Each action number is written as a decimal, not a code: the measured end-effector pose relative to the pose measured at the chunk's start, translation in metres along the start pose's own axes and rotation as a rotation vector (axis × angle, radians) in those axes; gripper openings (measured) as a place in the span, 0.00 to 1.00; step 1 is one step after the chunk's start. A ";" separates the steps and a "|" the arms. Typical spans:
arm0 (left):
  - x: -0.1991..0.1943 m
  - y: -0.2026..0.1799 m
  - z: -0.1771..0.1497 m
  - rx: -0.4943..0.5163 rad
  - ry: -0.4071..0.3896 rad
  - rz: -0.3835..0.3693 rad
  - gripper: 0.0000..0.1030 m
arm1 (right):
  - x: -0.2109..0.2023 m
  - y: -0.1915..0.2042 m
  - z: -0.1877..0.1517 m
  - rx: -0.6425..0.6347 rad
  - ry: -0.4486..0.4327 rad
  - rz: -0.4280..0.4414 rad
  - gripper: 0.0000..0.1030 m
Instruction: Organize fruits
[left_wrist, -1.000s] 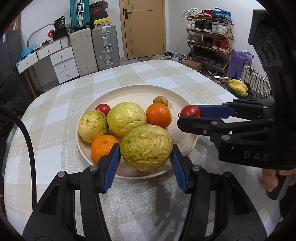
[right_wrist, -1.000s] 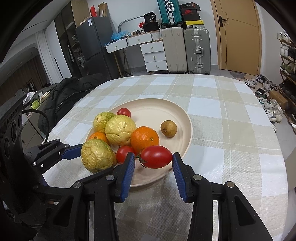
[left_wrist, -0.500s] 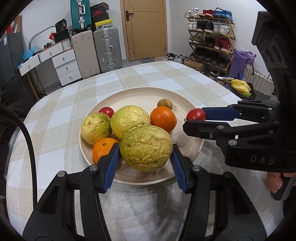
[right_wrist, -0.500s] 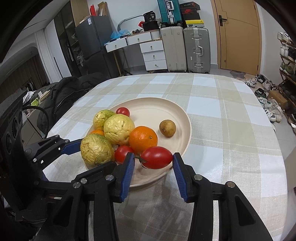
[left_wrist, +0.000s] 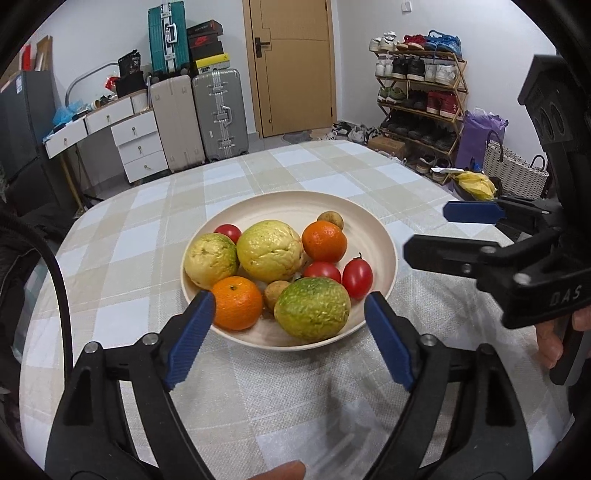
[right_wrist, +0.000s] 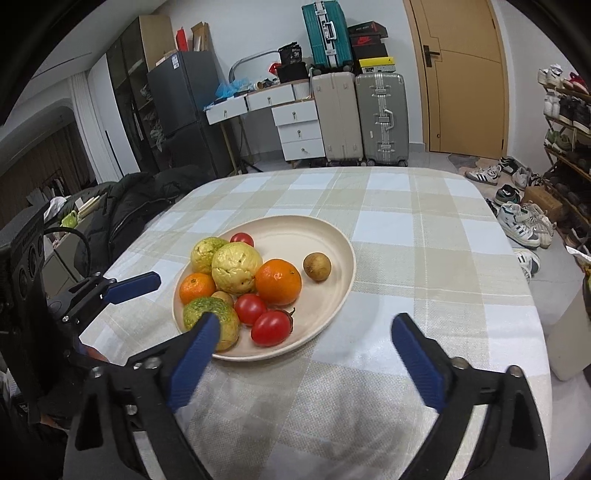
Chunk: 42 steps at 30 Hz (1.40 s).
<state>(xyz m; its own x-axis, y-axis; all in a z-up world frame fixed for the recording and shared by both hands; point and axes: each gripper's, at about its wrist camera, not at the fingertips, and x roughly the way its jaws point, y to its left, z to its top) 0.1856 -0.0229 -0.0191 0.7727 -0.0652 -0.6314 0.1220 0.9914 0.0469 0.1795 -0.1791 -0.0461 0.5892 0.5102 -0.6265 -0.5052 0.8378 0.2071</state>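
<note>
We see a table (right_wrist: 424, 258) in the middle of the frame with a checked cloth (right_wrist: 388, 206) of beige and white squares. One big cream plate (right_wrist: 325, 314) sits on the cloth, left of the middle.

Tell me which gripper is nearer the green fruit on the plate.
Left. The left gripper stands open just in front of the green fruit; the right gripper is open farther right, beside the plate.

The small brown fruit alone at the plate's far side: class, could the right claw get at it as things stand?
Probably yes. The right claw is open and empty, and the small brown fruit sits apart from the other fruit, with bare plate on that side.
</note>
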 end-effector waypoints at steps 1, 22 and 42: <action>-0.004 0.001 -0.001 -0.004 -0.005 -0.002 0.80 | -0.002 0.000 0.000 0.001 -0.007 0.005 0.99; -0.079 0.043 -0.030 -0.140 -0.127 0.000 1.00 | -0.036 0.032 -0.031 -0.055 -0.112 0.069 1.00; -0.090 0.049 -0.043 -0.174 -0.192 0.072 1.00 | -0.054 0.047 -0.048 -0.096 -0.255 0.047 1.00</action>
<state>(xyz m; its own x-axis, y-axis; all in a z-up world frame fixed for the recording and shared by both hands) 0.0954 0.0369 0.0065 0.8816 0.0025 -0.4719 -0.0338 0.9977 -0.0579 0.0936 -0.1768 -0.0385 0.6970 0.5911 -0.4060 -0.5865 0.7956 0.1515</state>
